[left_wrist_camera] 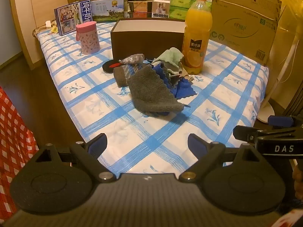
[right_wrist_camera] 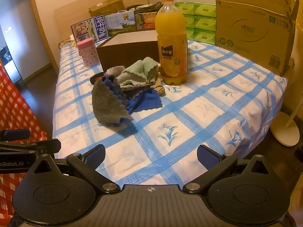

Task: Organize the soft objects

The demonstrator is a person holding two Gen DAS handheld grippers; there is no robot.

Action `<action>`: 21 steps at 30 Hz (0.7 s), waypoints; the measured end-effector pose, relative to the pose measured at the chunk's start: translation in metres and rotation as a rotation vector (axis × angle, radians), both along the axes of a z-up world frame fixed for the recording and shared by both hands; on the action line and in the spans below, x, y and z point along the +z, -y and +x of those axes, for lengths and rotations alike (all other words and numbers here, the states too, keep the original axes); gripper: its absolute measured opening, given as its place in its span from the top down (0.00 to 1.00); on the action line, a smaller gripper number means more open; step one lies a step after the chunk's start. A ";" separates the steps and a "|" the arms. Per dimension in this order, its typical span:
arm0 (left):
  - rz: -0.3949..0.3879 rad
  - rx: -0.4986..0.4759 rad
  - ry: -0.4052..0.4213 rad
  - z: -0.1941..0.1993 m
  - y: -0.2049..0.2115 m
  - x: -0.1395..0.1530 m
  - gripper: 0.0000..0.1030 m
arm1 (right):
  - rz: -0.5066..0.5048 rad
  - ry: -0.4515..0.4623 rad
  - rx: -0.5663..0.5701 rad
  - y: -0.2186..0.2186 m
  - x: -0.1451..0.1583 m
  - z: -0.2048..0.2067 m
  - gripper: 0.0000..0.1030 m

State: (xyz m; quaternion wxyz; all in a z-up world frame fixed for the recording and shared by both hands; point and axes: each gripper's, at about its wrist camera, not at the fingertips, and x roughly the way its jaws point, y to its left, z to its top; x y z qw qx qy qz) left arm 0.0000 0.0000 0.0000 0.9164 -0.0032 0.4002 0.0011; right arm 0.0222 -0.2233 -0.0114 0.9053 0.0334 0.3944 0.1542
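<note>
A heap of soft cloths lies mid-table on the blue checked tablecloth (left_wrist_camera: 132, 132). On top is a grey towel (left_wrist_camera: 151, 92) (right_wrist_camera: 108, 104), with a blue cloth (left_wrist_camera: 184, 89) (right_wrist_camera: 146, 99) under it and a pale green cloth (left_wrist_camera: 171, 56) (right_wrist_camera: 141, 70) behind. A dark open box (left_wrist_camera: 147, 39) (right_wrist_camera: 126, 53) stands just beyond the heap. My left gripper (left_wrist_camera: 147, 145) hangs open over the near table edge, well short of the heap. My right gripper (right_wrist_camera: 151, 155) is open too, nothing between its fingers, near the front edge.
An orange juice bottle (left_wrist_camera: 197, 36) (right_wrist_camera: 171, 43) stands right of the heap. A pink canister (left_wrist_camera: 88, 37) (right_wrist_camera: 88, 52) is at the left. Cartons and a large cardboard box (left_wrist_camera: 244, 22) (right_wrist_camera: 253, 30) line the back. A black round thing (left_wrist_camera: 110, 66) lies left of the cloths.
</note>
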 end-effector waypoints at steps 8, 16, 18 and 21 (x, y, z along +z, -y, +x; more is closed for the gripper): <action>0.001 0.000 -0.006 0.000 0.000 0.000 0.12 | -0.004 0.003 -0.002 0.001 0.000 0.000 0.00; -0.002 0.000 -0.006 0.000 0.000 0.000 0.12 | 0.000 0.008 0.003 -0.001 0.000 0.001 0.00; -0.002 0.000 -0.006 0.000 0.000 0.000 0.12 | 0.002 0.009 0.003 -0.001 -0.001 0.002 0.00; -0.003 0.000 -0.005 0.000 0.000 0.000 0.12 | 0.001 0.012 0.005 -0.001 0.001 -0.001 0.00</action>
